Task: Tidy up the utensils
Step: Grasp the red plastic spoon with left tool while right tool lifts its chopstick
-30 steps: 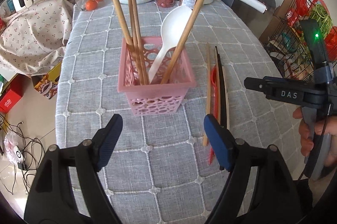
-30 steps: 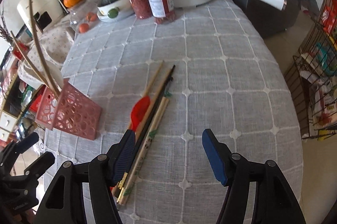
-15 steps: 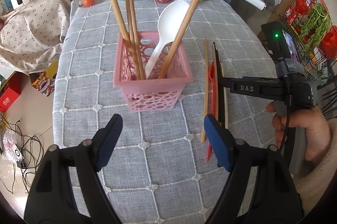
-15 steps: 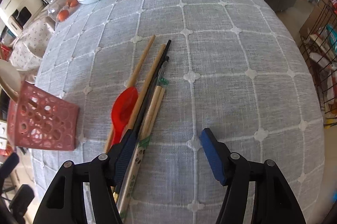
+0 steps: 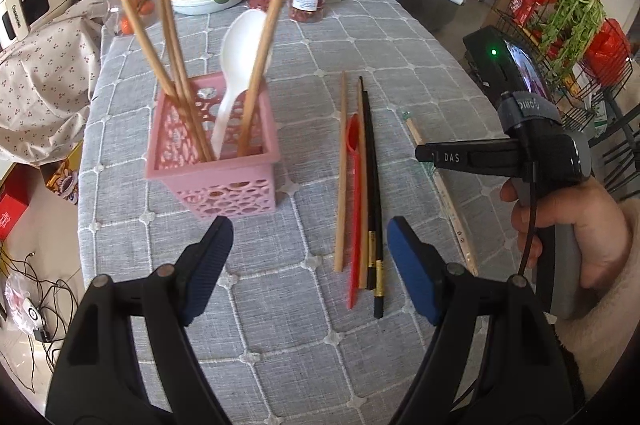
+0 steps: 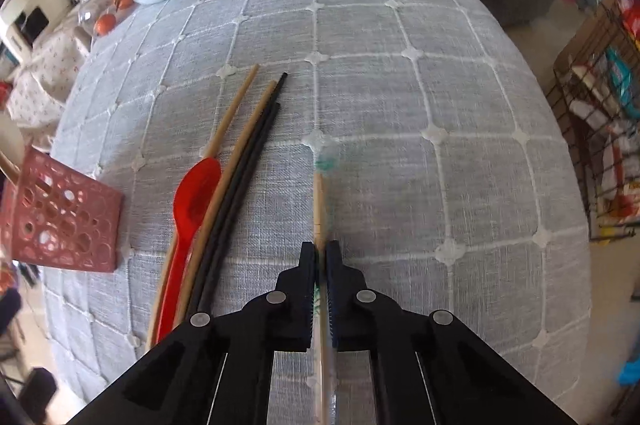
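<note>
With three wooden chopsticks and a white plastic spoon (image 5: pixel 244 45) already standing in the pink perforated plastic basket (image 5: pixel 216 165), the right gripper (image 6: pixel 320 257) pinches one pale wrapped chopstick (image 6: pixel 319 201) against the grey checked tablecloth (image 6: pixel 400 105), while the left gripper (image 5: pixel 308 253) hovers wide open and a red plastic spoon (image 6: pixel 196 201) and four more chopsticks lie unsorted beside the basket.

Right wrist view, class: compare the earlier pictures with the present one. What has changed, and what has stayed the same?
The right gripper came down and closed on the wrapped bamboo chopsticks, pulling them aside from the row. The left gripper stayed open and empty. The red spoon, black chopsticks and pink basket kept their places.
</note>
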{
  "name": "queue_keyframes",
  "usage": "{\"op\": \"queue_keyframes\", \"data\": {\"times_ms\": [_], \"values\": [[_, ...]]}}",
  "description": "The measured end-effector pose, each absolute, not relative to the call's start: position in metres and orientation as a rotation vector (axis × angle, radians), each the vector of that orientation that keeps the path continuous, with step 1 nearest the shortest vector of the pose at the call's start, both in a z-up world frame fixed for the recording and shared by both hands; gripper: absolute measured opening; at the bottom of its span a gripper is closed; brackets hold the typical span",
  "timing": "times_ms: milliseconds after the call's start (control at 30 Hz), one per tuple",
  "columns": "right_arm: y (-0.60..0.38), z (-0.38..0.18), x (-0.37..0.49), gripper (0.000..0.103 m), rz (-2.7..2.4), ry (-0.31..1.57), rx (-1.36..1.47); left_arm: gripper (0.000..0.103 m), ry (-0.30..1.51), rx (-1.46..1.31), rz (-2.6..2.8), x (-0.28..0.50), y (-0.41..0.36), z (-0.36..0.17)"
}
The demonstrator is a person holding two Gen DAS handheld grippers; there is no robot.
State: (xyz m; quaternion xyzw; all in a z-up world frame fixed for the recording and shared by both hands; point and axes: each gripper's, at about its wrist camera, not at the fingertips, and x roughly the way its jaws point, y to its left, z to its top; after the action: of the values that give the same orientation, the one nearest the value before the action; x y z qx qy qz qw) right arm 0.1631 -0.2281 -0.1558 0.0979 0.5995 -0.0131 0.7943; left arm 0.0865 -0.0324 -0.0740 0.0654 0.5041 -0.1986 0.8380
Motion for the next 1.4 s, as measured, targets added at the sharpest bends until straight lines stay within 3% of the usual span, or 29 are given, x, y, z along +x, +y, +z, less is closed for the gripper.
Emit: {"op": "queue_keyframes", "data": {"times_ms": [167,333,500,967,1000,1133,1400], "values": [[-0.256,-0.146,0.148,0.005,-0.027,1.271,0.267,0.071,1.041,0.176,-0.464,0.084,-0.059,-0.074],[-0.285,-0.124,0.13,0.005,-0.004,1.218,0.316,0.044,1.077,0.195,-0.457,0.1,-0.089,-0.088],[-0.294,-0.112,0.133,0.005,0.027,1.187,0.361,0.036,1.114,0.205,-0.385,0.131,-0.111,-0.109],[-0.287,-0.1,0.13,0.005,0.092,1.16,0.372,0.034,1.162,0.225,-0.235,0.173,-0.121,-0.136],[-0.287,-0.099,0.13,0.005,0.091,1.16,0.371,0.032,1.167,0.221,-0.234,0.174,-0.12,-0.138],[-0.288,-0.1,0.131,0.005,0.086,1.161,0.371,0.008,1.185,0.19,-0.257,0.179,-0.12,-0.144],[-0.288,-0.099,0.13,0.005,0.079,1.155,0.367,0.003,1.104,0.178,-0.312,0.164,-0.119,-0.125]]}}
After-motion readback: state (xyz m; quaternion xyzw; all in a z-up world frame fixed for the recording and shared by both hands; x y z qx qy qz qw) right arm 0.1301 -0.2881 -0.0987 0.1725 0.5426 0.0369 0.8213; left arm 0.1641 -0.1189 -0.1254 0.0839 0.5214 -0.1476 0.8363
